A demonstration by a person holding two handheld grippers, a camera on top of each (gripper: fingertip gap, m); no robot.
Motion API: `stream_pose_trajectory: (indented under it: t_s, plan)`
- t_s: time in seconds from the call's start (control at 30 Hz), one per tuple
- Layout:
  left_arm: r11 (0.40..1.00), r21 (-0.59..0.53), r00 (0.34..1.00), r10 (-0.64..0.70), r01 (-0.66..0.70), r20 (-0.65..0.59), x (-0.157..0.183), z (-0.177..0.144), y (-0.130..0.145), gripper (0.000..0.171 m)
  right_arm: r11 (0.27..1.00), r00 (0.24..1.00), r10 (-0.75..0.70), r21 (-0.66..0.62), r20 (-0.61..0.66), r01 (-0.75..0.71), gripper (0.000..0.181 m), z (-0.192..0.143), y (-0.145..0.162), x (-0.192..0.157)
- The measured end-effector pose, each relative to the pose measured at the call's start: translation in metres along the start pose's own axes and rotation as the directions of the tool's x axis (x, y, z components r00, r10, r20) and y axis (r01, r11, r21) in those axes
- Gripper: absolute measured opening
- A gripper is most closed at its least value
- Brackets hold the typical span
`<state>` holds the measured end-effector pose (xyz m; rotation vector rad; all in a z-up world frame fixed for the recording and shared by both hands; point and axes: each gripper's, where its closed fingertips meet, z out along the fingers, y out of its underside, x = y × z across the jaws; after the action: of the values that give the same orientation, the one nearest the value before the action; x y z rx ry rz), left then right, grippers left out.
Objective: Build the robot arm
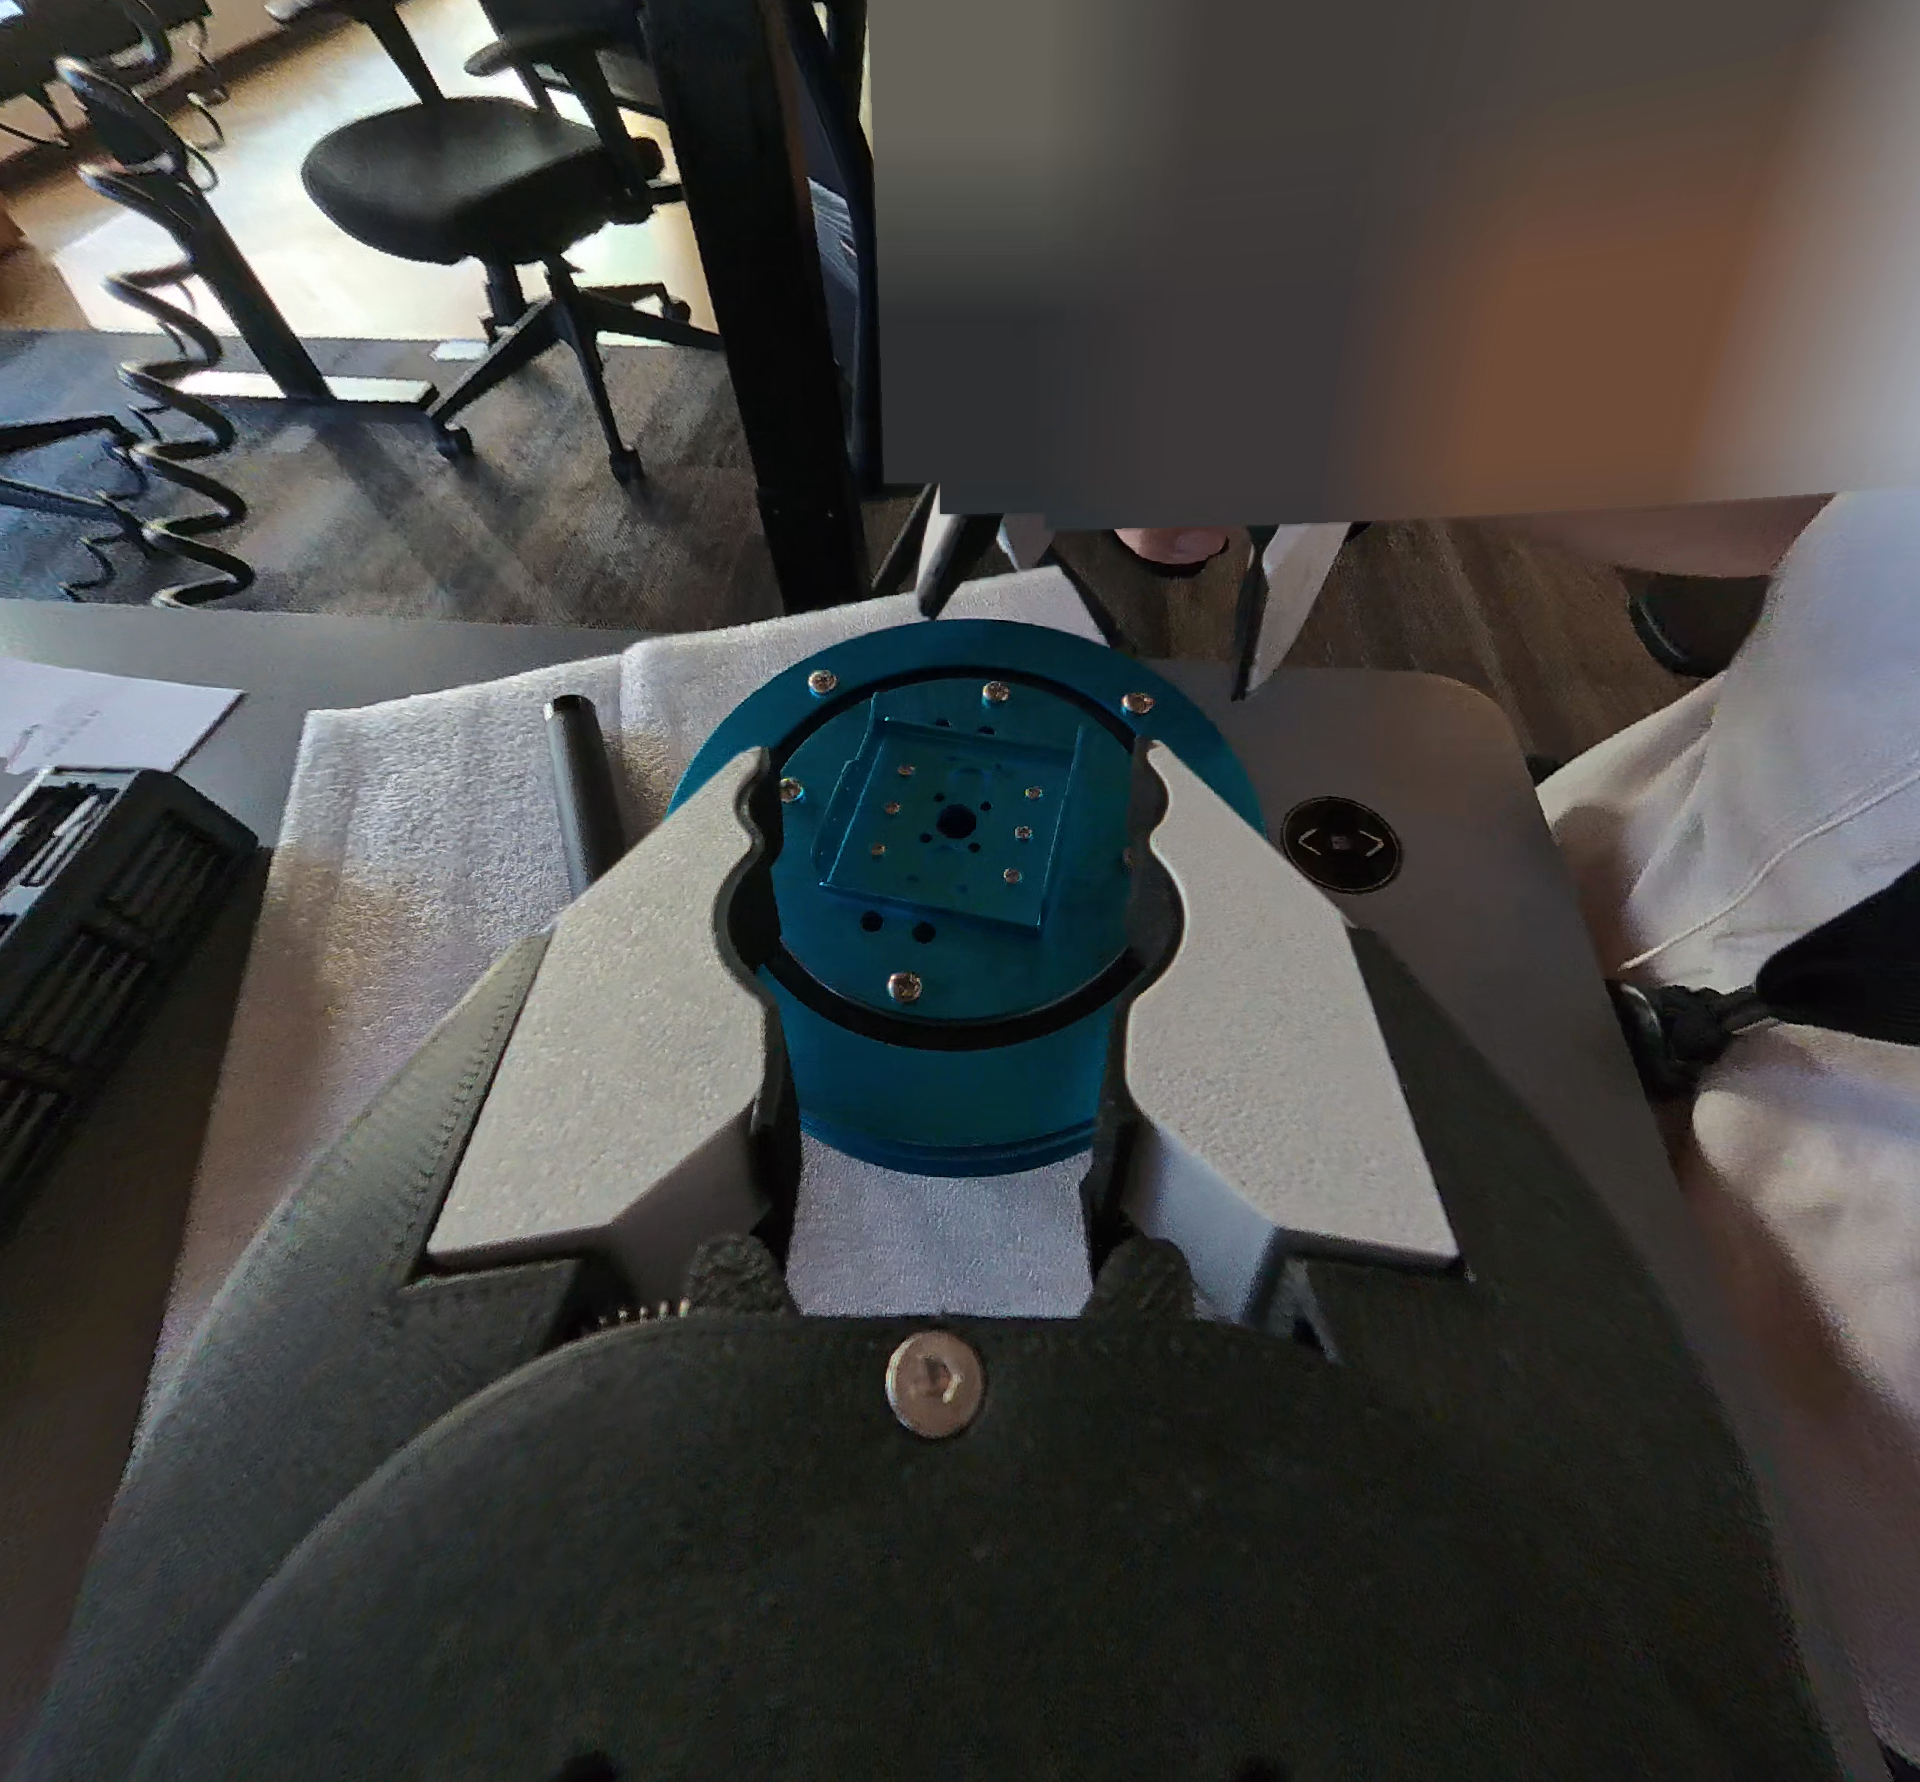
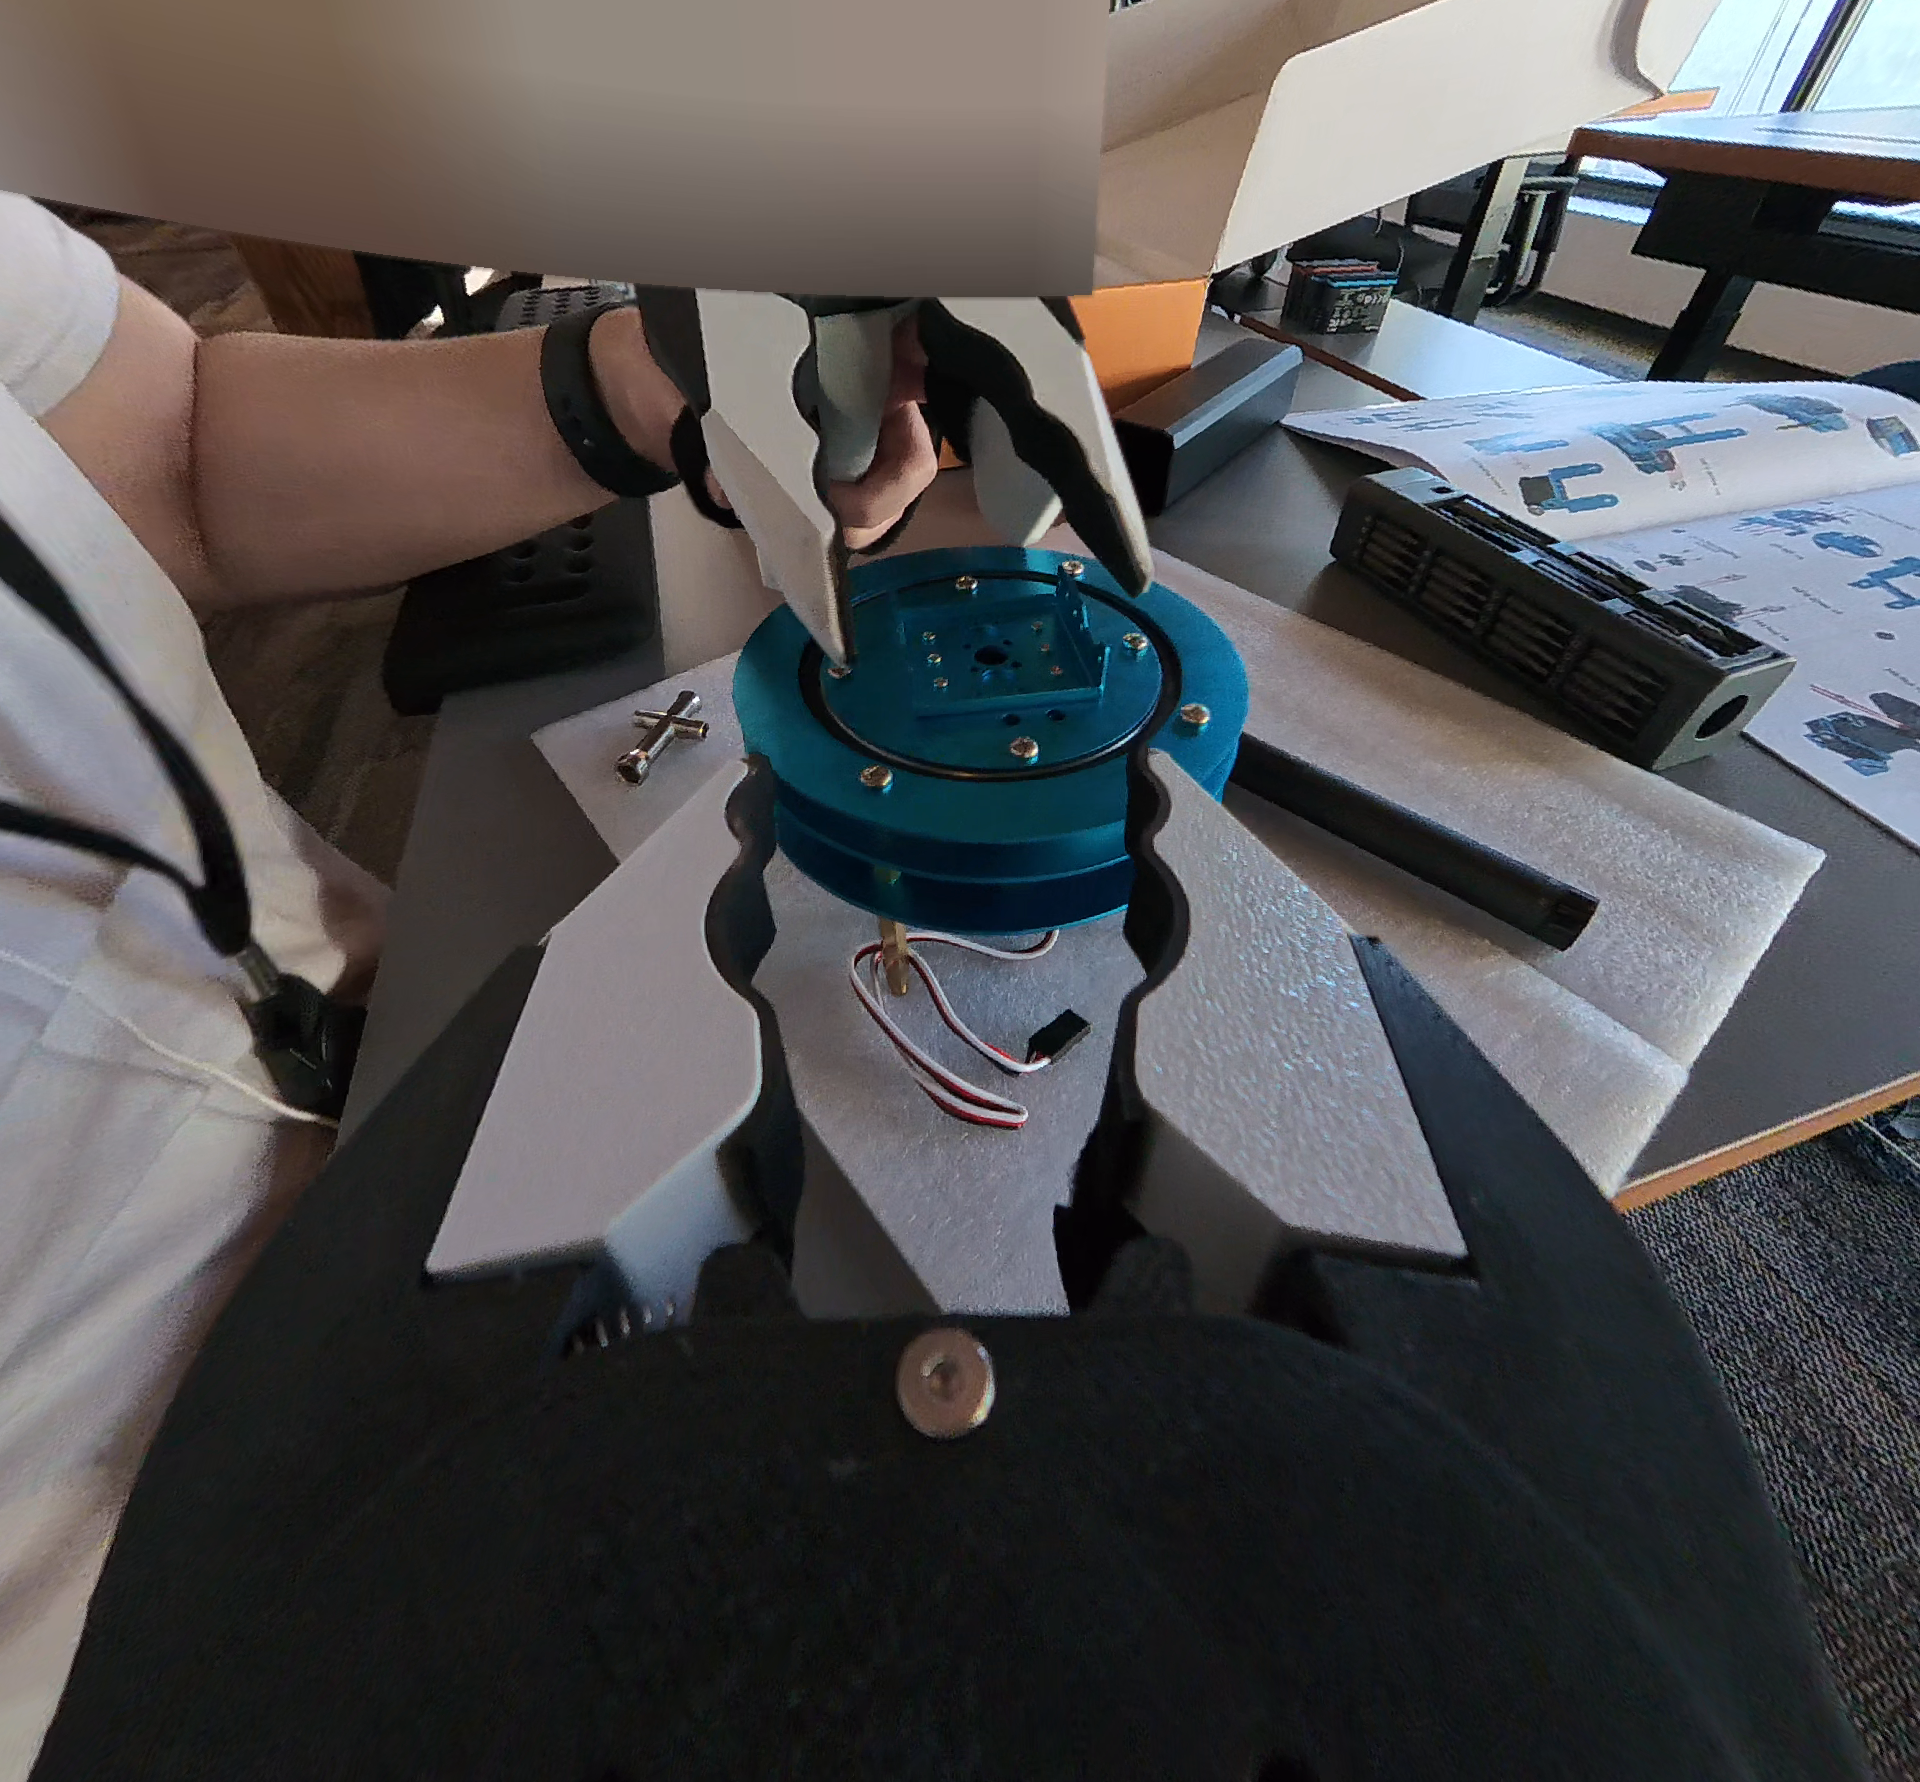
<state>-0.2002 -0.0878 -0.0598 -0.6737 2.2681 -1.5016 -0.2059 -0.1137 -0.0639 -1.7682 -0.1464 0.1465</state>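
Note:
A blue round metal turntable base (image 1: 935,984) with a square bracket screwed on top stands on a white foam sheet (image 1: 416,849). My left gripper (image 1: 956,756) is open and comes down over the base, with its fingers on either side of the inner disc. In the right wrist view, one fingertip (image 2: 840,652) of the left gripper (image 2: 987,620) rests by a screw on the base (image 2: 987,797). My right gripper (image 2: 951,771) is open, its tips at the base's near edge. A red, white and black wire (image 2: 956,1036) and a brass post (image 2: 896,963) stick out beneath.
On the foam sheet (image 2: 1455,901) lie a small cross wrench (image 2: 660,730) and a black rod (image 2: 1403,849). A black bit case (image 2: 1548,641), a printed sheet (image 2: 1714,485), a grey box (image 2: 1216,413) and an open cardboard box (image 2: 1351,101) are behind. Office chairs (image 1: 457,163) stand beyond the table. The gap from one gripper's tips to the other's is roughly 4 cm. Both grippers' tips are roughly 12 cm from the black rod (image 2: 1403,849).

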Motion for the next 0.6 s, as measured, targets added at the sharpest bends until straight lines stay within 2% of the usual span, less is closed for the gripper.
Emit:
stream_pose_trajectory:
  t_s: [0.2,0.3,0.33,0.5,0.6]
  plan:
    - [0.995,-0.104,0.998,-0.005,-0.002,-0.067,0.001,0.003,0.009,0.066,1.000,1.000,0.010,0.005,-0.015,-0.010,0.066,-0.006,0.002,-0.004]
    - [0.982,-0.178,0.993,0.036,-0.056,-0.113,-0.001,0.000,0.011,0.048,1.000,0.999,0.030,0.008,-0.012,-0.030,0.065,-0.008,0.004,-0.006]
    - [0.975,-0.209,0.990,0.051,-0.079,-0.135,0.000,0.001,0.012,0.047,0.999,0.999,0.033,0.007,-0.012,-0.033,0.065,-0.008,0.005,-0.007]
    - [0.899,-0.381,0.968,0.141,-0.214,-0.210,0.001,0.008,0.011,0.053,0.999,0.999,0.040,0.007,-0.022,-0.040,0.064,-0.013,0.010,-0.011]
    - [0.846,-0.466,0.954,0.147,-0.259,-0.262,0.007,0.013,0.010,0.044,0.999,0.999,0.048,-0.011,-0.027,-0.048,0.062,-0.016,0.018,-0.014]
